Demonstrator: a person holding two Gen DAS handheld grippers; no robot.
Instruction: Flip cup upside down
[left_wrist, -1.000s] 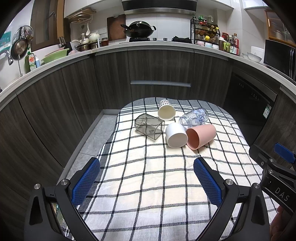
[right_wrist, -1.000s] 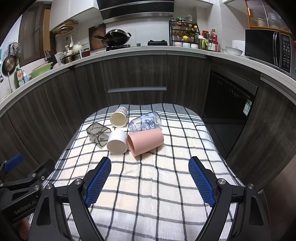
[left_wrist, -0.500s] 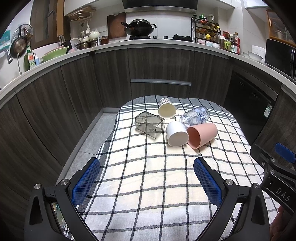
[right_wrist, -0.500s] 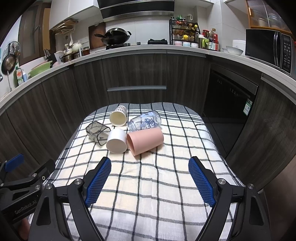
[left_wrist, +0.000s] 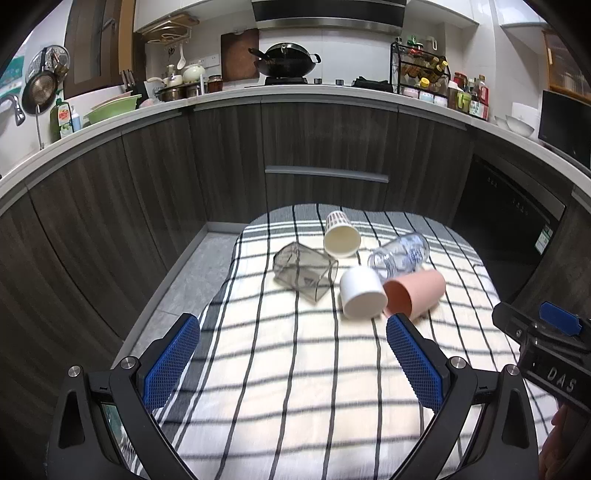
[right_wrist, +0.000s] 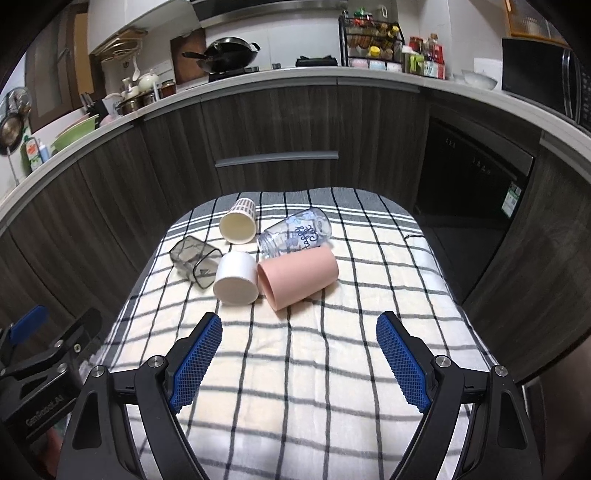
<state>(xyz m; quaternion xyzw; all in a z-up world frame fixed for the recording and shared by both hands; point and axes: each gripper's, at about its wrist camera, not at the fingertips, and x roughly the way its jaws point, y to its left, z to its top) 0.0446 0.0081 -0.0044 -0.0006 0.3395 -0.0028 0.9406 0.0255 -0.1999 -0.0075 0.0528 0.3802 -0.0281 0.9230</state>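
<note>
Five cups (right_wrist: 297, 277) lying toppled on a checked cloth (right_wrist: 295, 369) — none flipped yet — with left gripper (left_wrist: 291, 358) and right gripper (right_wrist: 299, 356) jaws spread wide, empty.

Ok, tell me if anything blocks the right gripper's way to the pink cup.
Nothing visible does. The right gripper is open, and only bare checked cloth lies between it and the pink cup. The white cup lies against the pink cup's left side, crowding a finger there.
</note>
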